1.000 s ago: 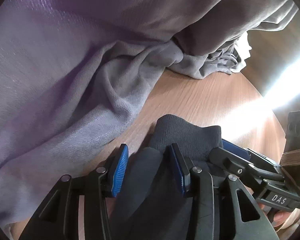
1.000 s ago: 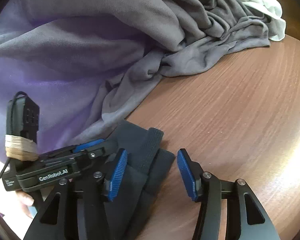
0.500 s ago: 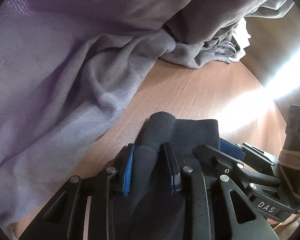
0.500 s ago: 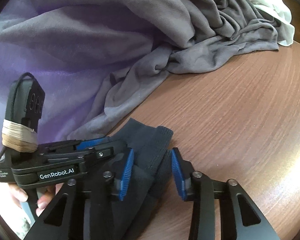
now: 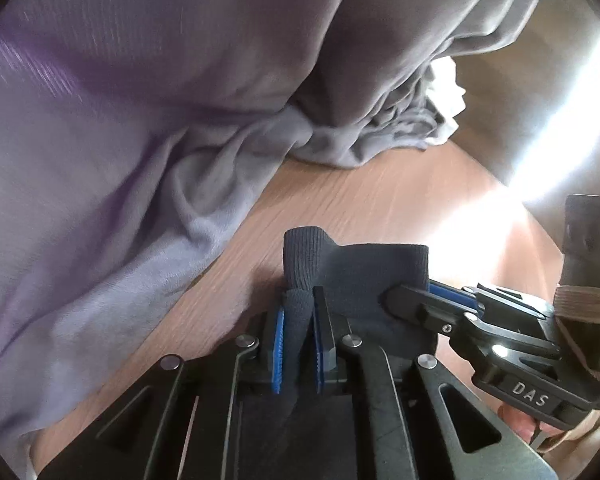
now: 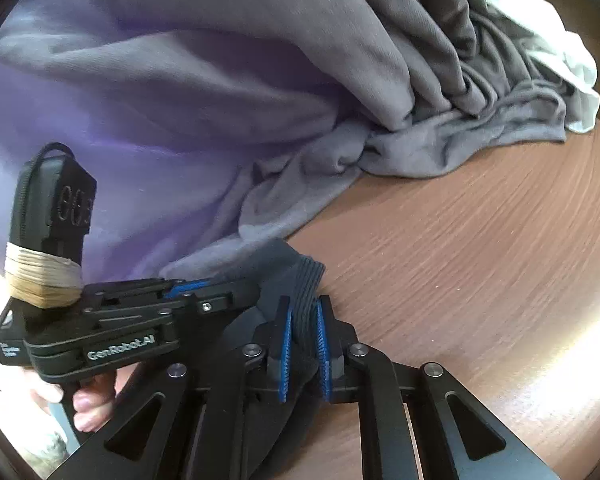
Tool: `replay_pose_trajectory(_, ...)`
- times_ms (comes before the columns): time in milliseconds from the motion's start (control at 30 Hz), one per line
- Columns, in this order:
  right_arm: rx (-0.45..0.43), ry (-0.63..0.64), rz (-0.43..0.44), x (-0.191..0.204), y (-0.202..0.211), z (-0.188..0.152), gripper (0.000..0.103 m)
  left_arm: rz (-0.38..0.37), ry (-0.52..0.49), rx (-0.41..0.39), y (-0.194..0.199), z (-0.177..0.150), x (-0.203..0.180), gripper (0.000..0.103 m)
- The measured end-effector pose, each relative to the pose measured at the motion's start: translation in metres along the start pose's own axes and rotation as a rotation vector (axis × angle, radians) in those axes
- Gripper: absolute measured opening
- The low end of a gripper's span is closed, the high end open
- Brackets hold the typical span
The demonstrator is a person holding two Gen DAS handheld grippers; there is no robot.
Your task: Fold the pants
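The dark grey pants lie on the wooden table, their ribbed cuff end pointing away from me. My left gripper is shut on the cuff's left edge. My right gripper is shut on the cuff's right edge. Each gripper shows in the other's view: the right one comes in from the right in the left wrist view, the left one from the left in the right wrist view. The rest of the pants is hidden under the grippers.
A large heap of grey and purple-lit cloth fills the left and back. A white cloth lies behind it. Bare wooden table lies to the right, with bright glare at its edge.
Both grippers went from open around the cuff to shut on it. The cuff has bunched up and lifted slightly between the fingers.
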State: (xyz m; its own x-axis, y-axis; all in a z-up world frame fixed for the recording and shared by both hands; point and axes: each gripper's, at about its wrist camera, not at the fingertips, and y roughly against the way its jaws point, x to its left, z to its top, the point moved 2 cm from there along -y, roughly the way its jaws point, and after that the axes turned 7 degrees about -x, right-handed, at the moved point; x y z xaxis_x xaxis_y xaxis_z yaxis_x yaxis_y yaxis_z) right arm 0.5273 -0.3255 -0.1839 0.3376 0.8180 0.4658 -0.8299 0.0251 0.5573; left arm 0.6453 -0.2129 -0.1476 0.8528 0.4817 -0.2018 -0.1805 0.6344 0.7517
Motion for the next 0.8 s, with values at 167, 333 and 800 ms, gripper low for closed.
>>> replay_pose_trajectory(167,-0.050,0.043,0.035,0.012,0.031,0.008,0.012,-0.025,0.008,-0.086,0.035,0.004,-0.006,0.012)
replay_pose_trajectory(333,-0.116,0.115,0.078,0.037,0.062,0.019,0.012,-0.023,0.001,-0.168,0.077,0.008,-0.014,0.012)
replay_pose_trajectory(800,-0.249,0.281,0.175,0.135,0.140,0.013,0.012,0.001,-0.038,-0.343,0.210,-0.024,-0.024,0.012)
